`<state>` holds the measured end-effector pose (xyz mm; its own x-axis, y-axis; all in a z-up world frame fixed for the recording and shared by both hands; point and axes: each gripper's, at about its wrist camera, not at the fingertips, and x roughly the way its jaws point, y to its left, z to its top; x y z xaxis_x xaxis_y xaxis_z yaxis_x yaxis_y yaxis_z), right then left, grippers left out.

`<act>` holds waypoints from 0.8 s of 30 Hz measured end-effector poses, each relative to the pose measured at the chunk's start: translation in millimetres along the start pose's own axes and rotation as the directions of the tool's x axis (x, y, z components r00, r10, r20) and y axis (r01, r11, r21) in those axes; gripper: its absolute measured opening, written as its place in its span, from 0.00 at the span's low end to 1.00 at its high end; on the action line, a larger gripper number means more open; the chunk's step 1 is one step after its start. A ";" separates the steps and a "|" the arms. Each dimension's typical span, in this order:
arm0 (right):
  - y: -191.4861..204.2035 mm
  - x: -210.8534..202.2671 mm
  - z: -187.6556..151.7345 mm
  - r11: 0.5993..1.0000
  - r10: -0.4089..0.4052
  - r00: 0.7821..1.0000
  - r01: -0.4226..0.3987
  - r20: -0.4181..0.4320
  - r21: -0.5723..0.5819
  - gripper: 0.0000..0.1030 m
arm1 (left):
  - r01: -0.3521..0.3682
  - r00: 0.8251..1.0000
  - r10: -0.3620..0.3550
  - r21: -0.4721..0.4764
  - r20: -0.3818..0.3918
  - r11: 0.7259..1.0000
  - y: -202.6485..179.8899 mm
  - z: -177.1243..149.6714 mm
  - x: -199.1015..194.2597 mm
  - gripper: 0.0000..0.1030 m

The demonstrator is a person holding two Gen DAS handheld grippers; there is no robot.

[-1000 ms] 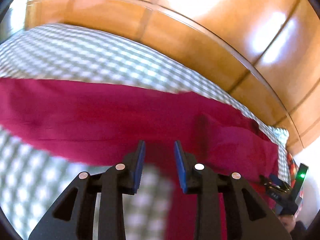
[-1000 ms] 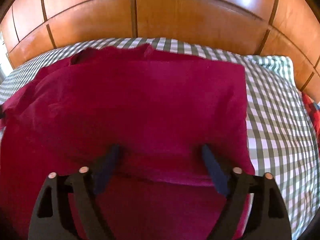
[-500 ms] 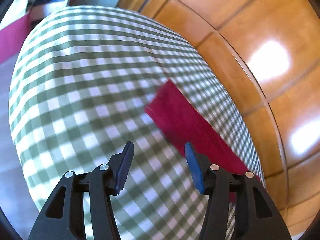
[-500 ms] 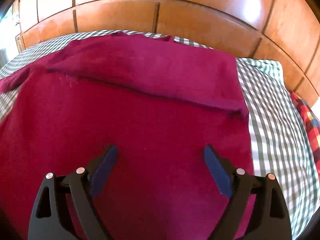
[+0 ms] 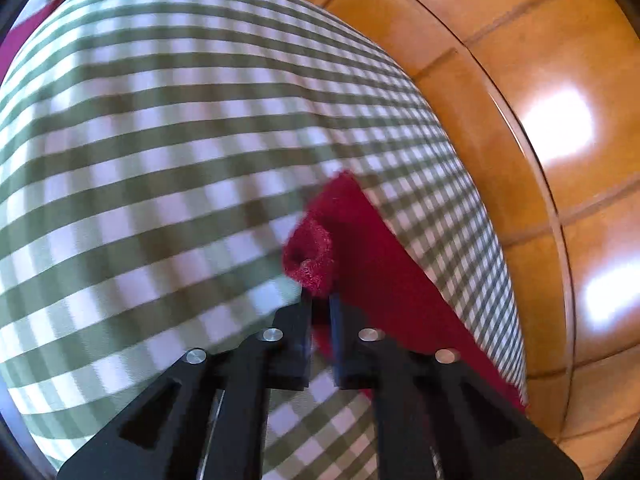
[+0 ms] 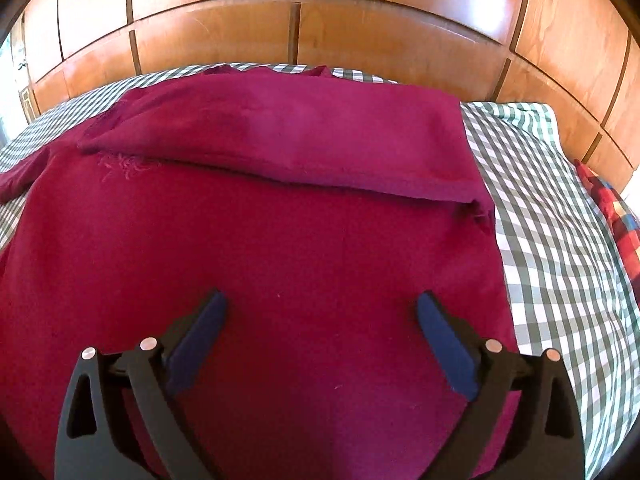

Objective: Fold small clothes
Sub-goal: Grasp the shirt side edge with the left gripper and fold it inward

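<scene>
L tongs [image 5: 320, 300] have just closed, pinched tight on the bunched tip of a red sleeve [image 5: 310, 256], w/ the rest of the sleeve trailing right of them across the checked bed sheet [image 5: 160, 140]. R tongs [image 6: 320, 312] have just opened further to their widest, gripping nothing, poised over the red sweater [image 6: 280, 248]. Sweater lies spread on the bed, far part folded over, wooden headboard [image 6: 360, 20] beyond.
</scene>
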<state>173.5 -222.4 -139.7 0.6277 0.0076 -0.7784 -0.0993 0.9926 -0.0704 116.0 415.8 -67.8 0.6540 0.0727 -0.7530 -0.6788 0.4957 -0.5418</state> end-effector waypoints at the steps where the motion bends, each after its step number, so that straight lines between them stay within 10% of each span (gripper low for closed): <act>1: -0.2 0.2 -0.3 1.000 0.001 1.000 -0.001 0.001 0.001 0.94 | 0.012 1.000 -0.012 0.030 0.017 0.999 -6.4 -1.2 -2.7 0.05; 7: -1.8 0.5 -1.6 1.000 0.013 1.000 -0.013 0.003 0.011 0.95 | 0.256 0.964 -0.265 0.247 0.004 0.935 -96.7 -45.8 -44.6 0.05; 13: -3.4 -0.6 -2.5 0.999 0.026 1.000 -0.026 0.009 0.019 0.95 | 0.463 0.881 -0.447 0.484 -0.157 0.742 -211.8 -152.2 -68.6 0.05; 19: -6.1 -1.4 -2.8 0.998 0.048 0.999 -0.048 0.011 0.033 0.95 | 0.538 0.843 -0.378 0.579 -0.382 0.613 -275.0 -275.6 -27.9 0.05; 24: -11.3 -1.4 -0.2 0.995 0.089 0.996 -0.088 -0.005 0.052 0.95 | 0.477 0.875 -0.222 0.685 -0.431 0.550 -282.5 -339.9 3.8 0.14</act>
<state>173.6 -233.6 -137.9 0.6128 0.0948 -0.7845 -0.1142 0.9930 0.0308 196.8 -18.2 -44.5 0.5786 -0.4195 -0.6995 0.1675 0.9004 -0.4014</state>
